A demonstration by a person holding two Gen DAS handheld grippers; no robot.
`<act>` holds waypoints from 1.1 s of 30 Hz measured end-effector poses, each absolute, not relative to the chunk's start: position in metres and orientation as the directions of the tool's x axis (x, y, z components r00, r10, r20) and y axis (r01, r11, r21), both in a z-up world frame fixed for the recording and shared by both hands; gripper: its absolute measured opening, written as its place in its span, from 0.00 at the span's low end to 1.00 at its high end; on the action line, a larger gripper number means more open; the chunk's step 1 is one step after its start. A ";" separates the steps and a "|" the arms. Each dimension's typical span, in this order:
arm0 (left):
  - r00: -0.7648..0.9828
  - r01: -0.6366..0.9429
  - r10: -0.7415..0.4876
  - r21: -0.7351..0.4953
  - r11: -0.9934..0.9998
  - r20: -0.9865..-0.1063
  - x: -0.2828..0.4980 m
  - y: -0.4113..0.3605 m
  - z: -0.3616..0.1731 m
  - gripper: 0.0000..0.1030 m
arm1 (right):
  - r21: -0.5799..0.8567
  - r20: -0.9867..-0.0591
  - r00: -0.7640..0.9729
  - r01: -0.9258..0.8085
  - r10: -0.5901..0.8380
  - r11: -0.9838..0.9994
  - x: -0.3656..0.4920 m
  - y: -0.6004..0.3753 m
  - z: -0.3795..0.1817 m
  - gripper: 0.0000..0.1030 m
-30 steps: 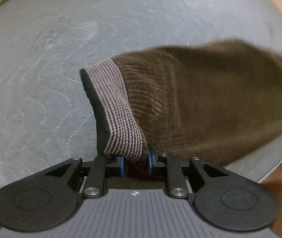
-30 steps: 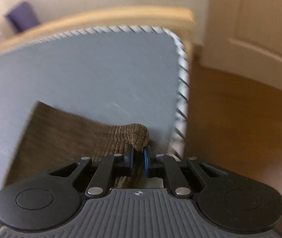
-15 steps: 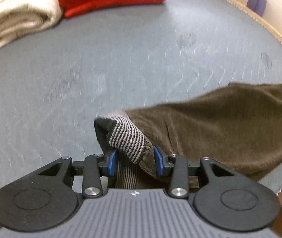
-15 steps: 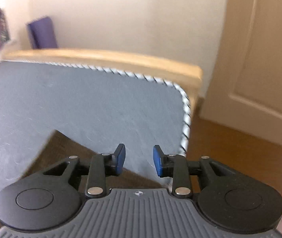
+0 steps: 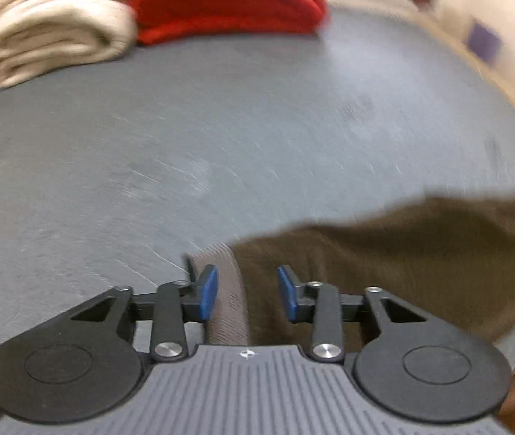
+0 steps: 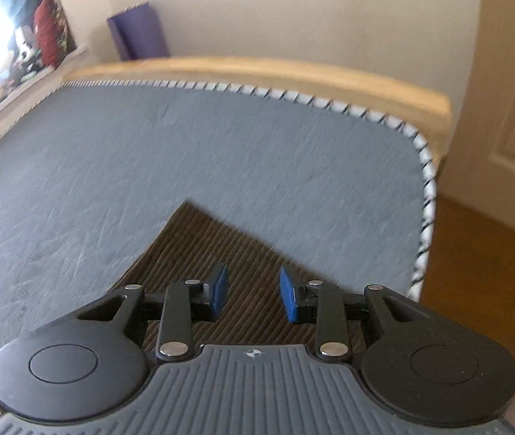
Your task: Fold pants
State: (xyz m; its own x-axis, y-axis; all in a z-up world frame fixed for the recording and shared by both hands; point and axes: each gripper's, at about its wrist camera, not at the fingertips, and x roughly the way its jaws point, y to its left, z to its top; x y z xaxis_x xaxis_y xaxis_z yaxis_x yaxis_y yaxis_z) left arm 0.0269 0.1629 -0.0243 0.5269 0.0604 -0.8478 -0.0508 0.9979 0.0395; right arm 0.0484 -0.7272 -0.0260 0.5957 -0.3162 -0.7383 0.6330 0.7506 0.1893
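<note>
Brown corduroy pants (image 5: 402,253) lie flat on the grey quilted bed (image 5: 221,145), near its front edge. Left gripper (image 5: 246,291): jaws apart and closing, hanging clear above the striped waistband (image 5: 230,290); the cloth shows between them but neither blue pad presses on it. Right gripper (image 6: 253,291): jaws spread, pinching nothing, above a ribbed corner of the pants (image 6: 199,239), which points toward the bed's wooden end board (image 6: 293,72). At the far side of the bed from the pants, a folded cream blanket (image 5: 50,32) rests just beside a folded red garment (image 5: 228,3). No container is in view. Beyond the end board a purple mat (image 6: 137,32) leans against the wall.
</note>
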 end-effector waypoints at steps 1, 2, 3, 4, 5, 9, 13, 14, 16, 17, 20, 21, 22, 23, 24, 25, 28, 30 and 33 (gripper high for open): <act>0.507 0.010 0.053 0.068 0.998 -0.860 0.028 0.152 -0.032 0.36 | 0.202 -0.750 0.595 0.623 -0.290 0.756 0.050 -0.726 -0.028 0.32; 0.475 0.074 0.046 0.091 0.993 -0.879 0.029 0.141 -0.041 0.36 | 0.219 -0.761 0.595 0.611 -0.259 0.761 0.050 -0.723 -0.031 0.32; 0.433 0.112 0.050 0.109 0.988 -0.900 0.029 0.135 -0.052 0.36 | 0.236 -0.771 0.595 0.600 -0.229 0.764 0.050 -0.721 -0.032 0.32; 0.363 0.140 0.075 0.133 0.981 -0.929 0.029 0.133 -0.067 0.36 | 0.249 -0.781 0.591 0.589 -0.201 0.769 0.051 -0.719 -0.035 0.32; 0.280 0.164 0.120 0.171 0.971 -0.952 0.027 0.133 -0.085 0.35 | 0.253 -0.791 0.585 0.579 -0.179 0.775 0.052 -0.717 -0.037 0.32; 0.233 0.257 0.215 0.273 0.927 -0.948 0.016 0.125 -0.100 0.35 | 0.246 -0.809 0.564 0.578 -0.164 0.778 0.054 -0.714 -0.038 0.32; 0.328 0.199 0.148 0.221 0.955 -0.933 0.018 0.128 -0.075 0.37 | 0.261 -0.819 0.552 0.605 -0.160 0.752 0.052 -0.723 -0.043 0.32; 0.377 0.180 0.116 0.196 0.964 -0.919 0.020 0.128 -0.064 0.37 | 0.263 -0.818 0.550 0.617 -0.168 0.742 0.049 -0.726 -0.043 0.32; 0.421 0.146 0.062 0.135 0.980 -0.905 0.025 0.131 -0.052 0.37 | 0.258 -0.809 0.548 0.655 -0.211 0.711 0.041 -0.734 -0.042 0.32; 0.416 0.129 0.050 0.113 0.985 -0.908 0.027 0.132 -0.051 0.37 | 0.256 -0.799 0.547 0.683 -0.248 0.684 0.036 -0.740 -0.039 0.32; 0.302 0.114 0.078 0.117 0.987 -0.950 0.034 0.135 -0.070 0.42 | 0.308 -0.770 0.552 0.761 -0.320 0.571 0.014 -0.762 -0.033 0.32; 0.273 0.120 0.112 0.149 0.981 -0.955 0.036 0.133 -0.078 0.40 | 0.334 -0.768 0.550 0.781 -0.329 0.527 0.006 -0.771 -0.034 0.32; 0.273 0.135 0.132 0.174 0.975 -0.953 0.038 0.129 -0.081 0.40 | 0.362 -0.771 0.545 0.800 -0.330 0.478 -0.003 -0.780 -0.037 0.32; 0.291 0.148 0.134 0.183 0.972 -0.947 0.039 0.124 -0.080 0.41 | 0.380 -0.779 0.538 0.814 -0.321 0.439 -0.010 -0.788 -0.041 0.32; 0.315 0.155 0.120 0.176 0.972 -0.941 0.040 0.122 -0.075 0.41 | 0.393 -0.791 0.527 0.827 -0.311 0.401 -0.017 -0.794 -0.046 0.32; 0.337 0.156 0.100 0.160 0.975 -0.936 0.041 0.118 -0.071 0.42 | 0.405 -0.801 0.518 0.839 -0.302 0.365 -0.023 -0.799 -0.050 0.32; 0.390 0.132 0.070 0.131 0.983 -0.918 0.043 0.112 -0.052 0.44 | 0.470 -0.810 0.538 0.833 -0.233 0.293 -0.035 -0.808 -0.066 0.33; 0.417 0.100 0.069 0.121 0.988 -0.906 0.046 0.114 -0.041 0.47 | 0.488 -0.815 0.553 0.816 -0.172 0.310 -0.031 -0.807 -0.073 0.40; 0.438 0.057 0.062 0.097 0.994 -0.897 0.057 0.115 -0.030 0.47 | 0.475 -0.821 0.555 0.795 -0.136 0.377 -0.022 -0.801 -0.076 0.43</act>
State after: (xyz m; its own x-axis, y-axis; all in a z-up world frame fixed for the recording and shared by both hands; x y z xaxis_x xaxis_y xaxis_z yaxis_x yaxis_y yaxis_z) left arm 0.0573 0.1145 -0.0297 0.4380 0.0622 -0.8968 0.0574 0.9936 0.0969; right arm -0.0218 -0.8012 -0.0756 0.5547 -0.1355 -0.8209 0.7951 0.3772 0.4750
